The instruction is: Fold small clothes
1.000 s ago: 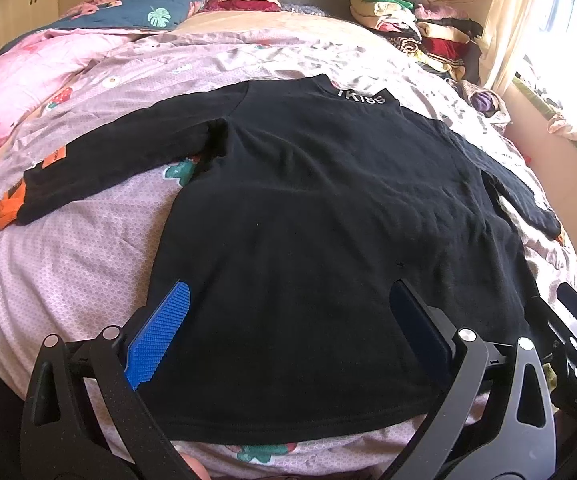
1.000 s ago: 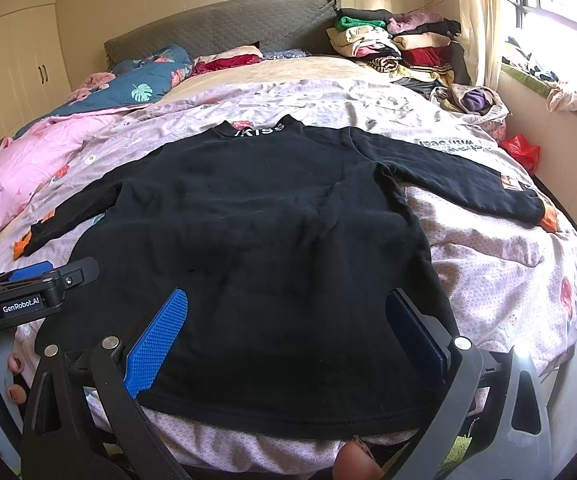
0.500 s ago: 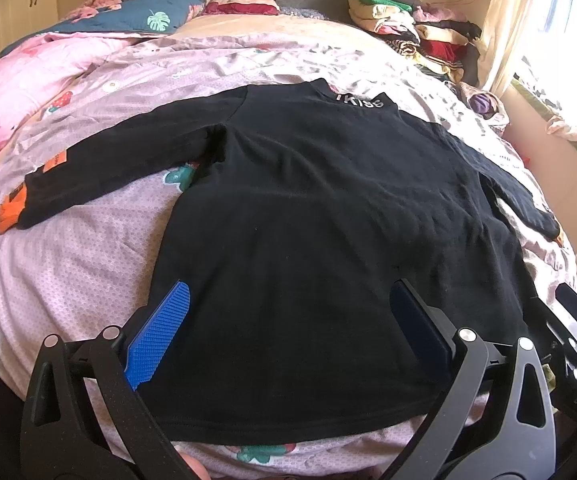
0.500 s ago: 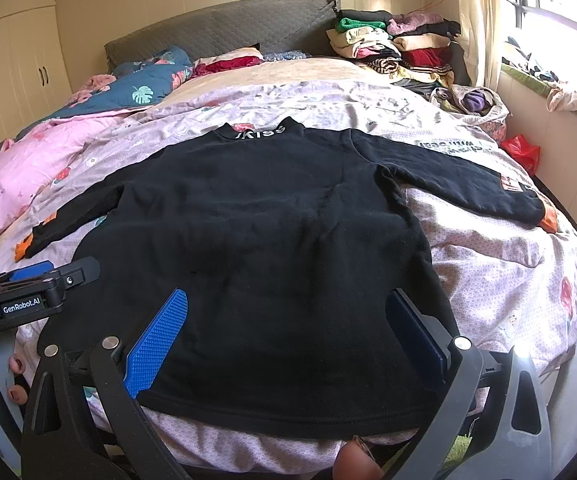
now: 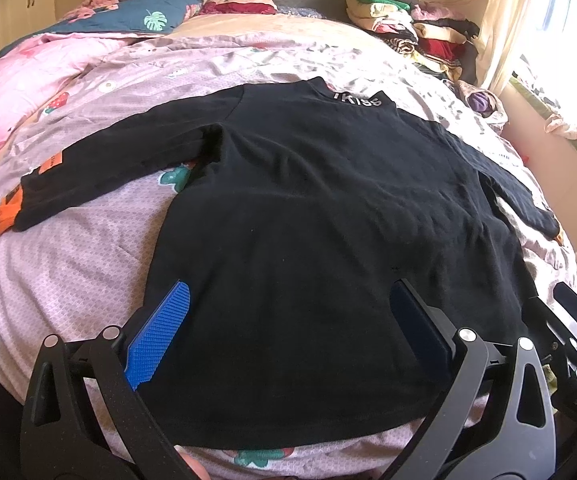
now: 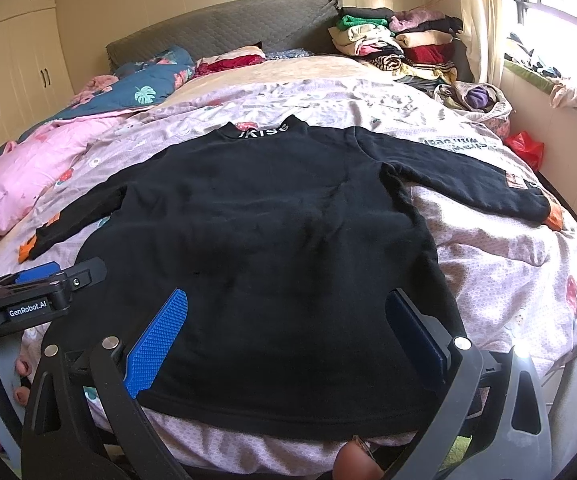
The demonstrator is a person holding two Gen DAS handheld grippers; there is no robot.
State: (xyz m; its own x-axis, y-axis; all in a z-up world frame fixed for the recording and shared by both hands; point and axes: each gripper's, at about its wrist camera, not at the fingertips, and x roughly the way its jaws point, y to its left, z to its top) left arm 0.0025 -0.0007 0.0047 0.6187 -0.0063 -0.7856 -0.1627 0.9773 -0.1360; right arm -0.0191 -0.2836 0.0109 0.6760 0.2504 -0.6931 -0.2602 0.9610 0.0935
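Observation:
A small black long-sleeved shirt lies flat on the bed, collar away from me, both sleeves spread out, with orange cuffs. It also shows in the right wrist view. My left gripper is open and empty above the shirt's hem, on its left half. My right gripper is open and empty above the hem on its right half. The left gripper's body shows at the left in the right wrist view, the right gripper's body at the right in the left wrist view.
The bed has a pink patterned sheet, a pink quilt and a blue quilt at the far left. A pile of folded clothes sits at the far right by the headboard. A window and curtain are on the right.
Both grippers have stayed open and almost still; the left wrist view has shifted slightly so the shirt sits a little lower and closer.

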